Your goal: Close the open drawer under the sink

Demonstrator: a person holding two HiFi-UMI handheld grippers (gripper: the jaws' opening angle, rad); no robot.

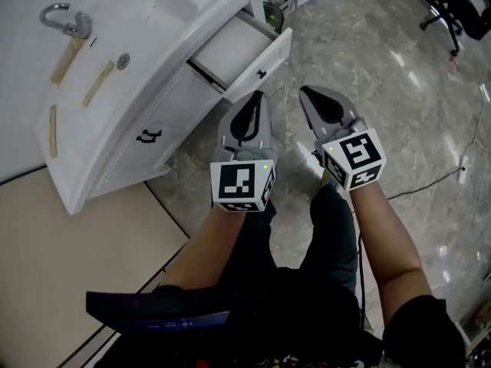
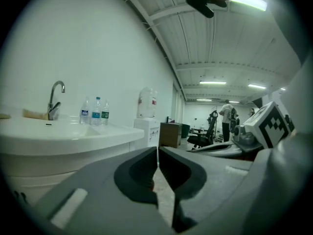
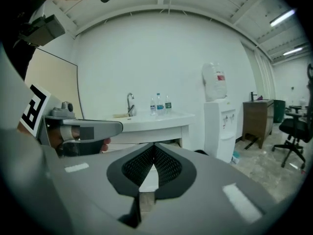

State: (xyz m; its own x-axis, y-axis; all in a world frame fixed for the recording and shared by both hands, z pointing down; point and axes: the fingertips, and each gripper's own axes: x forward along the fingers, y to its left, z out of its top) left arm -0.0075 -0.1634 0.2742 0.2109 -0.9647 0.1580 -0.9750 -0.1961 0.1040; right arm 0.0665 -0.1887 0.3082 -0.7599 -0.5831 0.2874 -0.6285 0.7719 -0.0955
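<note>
While the left gripper [image 1: 255,98] and right gripper [image 1: 308,92] are both pinched together, empty, a crooked push may jam the drawer [image 1: 244,58] at eleven o'clock.

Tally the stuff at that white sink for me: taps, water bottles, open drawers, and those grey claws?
Curved chrome tap: 1
Clear plastic water bottles: 3
Open white drawer: 1
Grey handheld claws (left claw, right claw): 2
Total: 7
</note>
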